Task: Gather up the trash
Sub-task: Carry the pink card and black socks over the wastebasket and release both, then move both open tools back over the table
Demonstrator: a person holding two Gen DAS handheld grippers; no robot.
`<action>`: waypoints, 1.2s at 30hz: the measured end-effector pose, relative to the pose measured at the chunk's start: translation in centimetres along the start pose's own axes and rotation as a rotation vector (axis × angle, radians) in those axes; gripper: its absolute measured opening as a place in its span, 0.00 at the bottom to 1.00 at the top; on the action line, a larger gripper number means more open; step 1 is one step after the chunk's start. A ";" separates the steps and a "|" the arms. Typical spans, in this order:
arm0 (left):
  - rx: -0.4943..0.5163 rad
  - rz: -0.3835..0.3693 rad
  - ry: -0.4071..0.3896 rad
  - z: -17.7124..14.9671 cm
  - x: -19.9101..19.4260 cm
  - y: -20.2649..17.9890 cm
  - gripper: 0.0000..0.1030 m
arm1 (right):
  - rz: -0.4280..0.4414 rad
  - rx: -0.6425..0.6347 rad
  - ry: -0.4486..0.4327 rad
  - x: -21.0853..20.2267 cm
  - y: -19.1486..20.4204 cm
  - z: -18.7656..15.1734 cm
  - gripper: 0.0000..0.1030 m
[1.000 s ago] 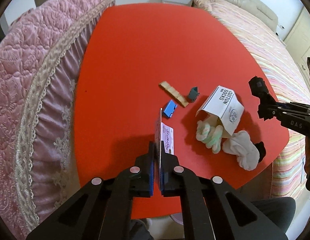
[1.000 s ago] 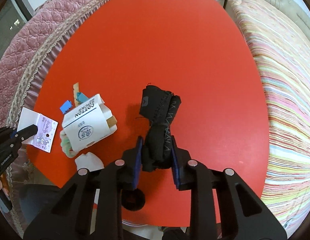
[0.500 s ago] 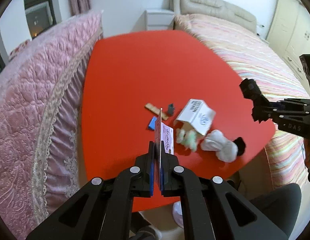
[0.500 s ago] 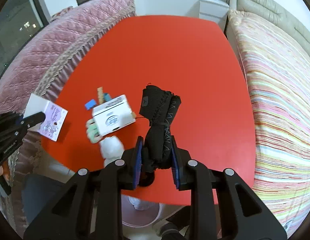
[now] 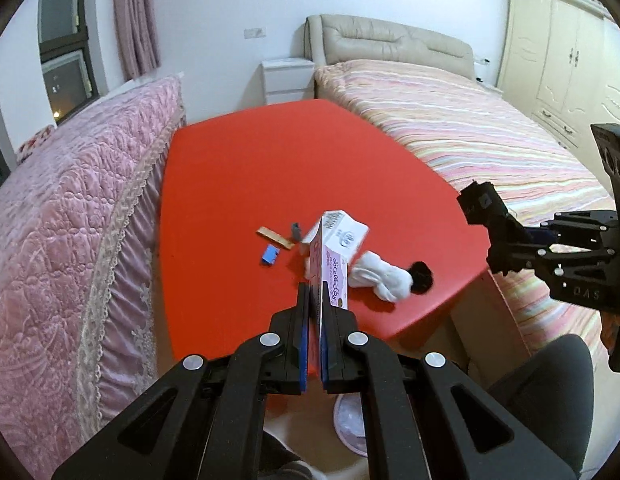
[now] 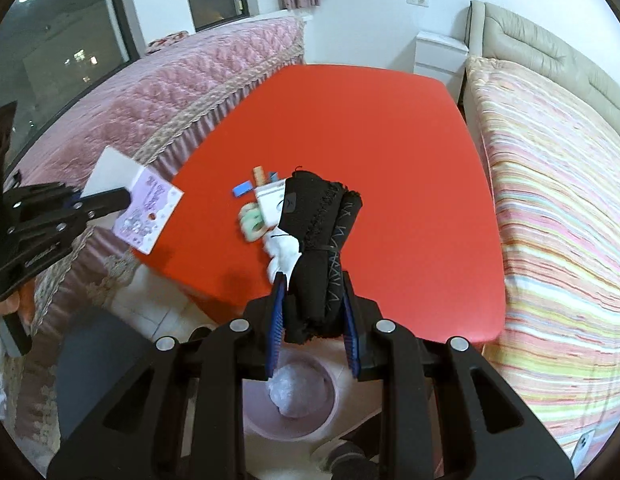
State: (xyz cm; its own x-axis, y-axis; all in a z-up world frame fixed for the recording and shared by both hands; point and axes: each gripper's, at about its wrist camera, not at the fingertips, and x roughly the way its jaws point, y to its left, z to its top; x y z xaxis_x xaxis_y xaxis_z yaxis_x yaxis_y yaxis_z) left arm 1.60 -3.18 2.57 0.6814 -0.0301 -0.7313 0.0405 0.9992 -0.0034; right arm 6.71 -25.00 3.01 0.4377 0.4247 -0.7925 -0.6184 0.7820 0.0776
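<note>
Clearly, two pieces of trash are already carried above the near edge of the bench (image 6: 409, 128). A bundle of black fabric (image 6: 321, 240), bound round the middle by a thin tie, is clamped at its lower end by the right tool (image 6: 314, 332), whose jaws are closed only as far as the cloth allows. It is judged light and soft; it would sag if taken at a loose end, so the grip near the bound waist is the sound one. A thin printed card (image 6: 146, 212) is pinched edge-on by the left tool (image 5: 314, 312), the jaws almost fully closed on it. It is judged very light, fairly stiff but easily bent, and best held well in from its edge, as it is now.

On the bench, further litter is left: a white carton marked as cotton socks (image 5: 343, 234), a white sock with a black toe (image 5: 383, 276), a small blue piece (image 5: 270, 255), a tan strip (image 5: 274, 237) and a small dark clip-like item (image 5: 296, 231).

Below the bench edge, on the floor, a pink bin (image 6: 294, 400) with a crumpled wad inside is seen, directly under the right tool. Beds are seen on both sides.
</note>
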 end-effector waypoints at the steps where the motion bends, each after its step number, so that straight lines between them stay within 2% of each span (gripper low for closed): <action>1: 0.001 -0.006 -0.002 -0.3 -0.2 -0.2 0.04 | 0.003 -0.002 0.000 -0.3 0.3 -0.6 0.25; 8: 0.025 -0.047 0.018 -3.4 -0.8 -2.1 0.04 | 0.012 -0.015 0.017 -1.1 2.0 -4.2 0.25; 15: 0.035 -0.108 0.078 -6.1 -0.2 -3.4 0.04 | 0.064 0.009 0.073 -0.3 2.8 -7.5 0.26; 24: 0.048 -0.142 0.118 -7.4 0.3 -4.5 0.04 | 0.098 0.027 0.103 0.4 3.0 -8.6 0.27; 29: 0.065 -0.156 0.130 -7.3 0.5 -5.0 0.06 | 0.117 0.031 0.109 0.6 3.0 -8.6 0.32; 30: 0.069 -0.159 0.130 -7.2 0.5 -5.1 0.09 | 0.120 0.034 0.110 0.7 3.0 -8.6 0.37; 32: 0.072 -0.161 0.142 -7.2 0.9 -5.2 0.17 | 0.122 0.040 0.111 0.8 2.8 -8.6 0.53; 34: 0.059 -0.143 0.141 -7.2 1.2 -4.9 0.59 | 0.112 0.047 0.110 0.8 2.6 -8.7 0.74; 35: 0.047 -0.139 0.135 -7.2 1.2 -4.6 0.69 | 0.110 0.052 0.110 0.9 2.5 -8.7 0.80; 36: 0.040 -0.129 0.126 -7.2 1.2 -4.5 0.89 | 0.117 0.064 0.108 0.9 2.2 -8.8 0.89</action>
State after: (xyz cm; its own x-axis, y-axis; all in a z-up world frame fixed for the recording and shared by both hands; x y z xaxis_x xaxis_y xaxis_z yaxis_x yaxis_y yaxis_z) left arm -3.03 -7.48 -3.15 0.5716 -0.1520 -0.8063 0.1529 0.9852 -0.0773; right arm -0.03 -26.91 -2.83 0.2904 0.4657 -0.8359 -0.6163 0.7593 0.2089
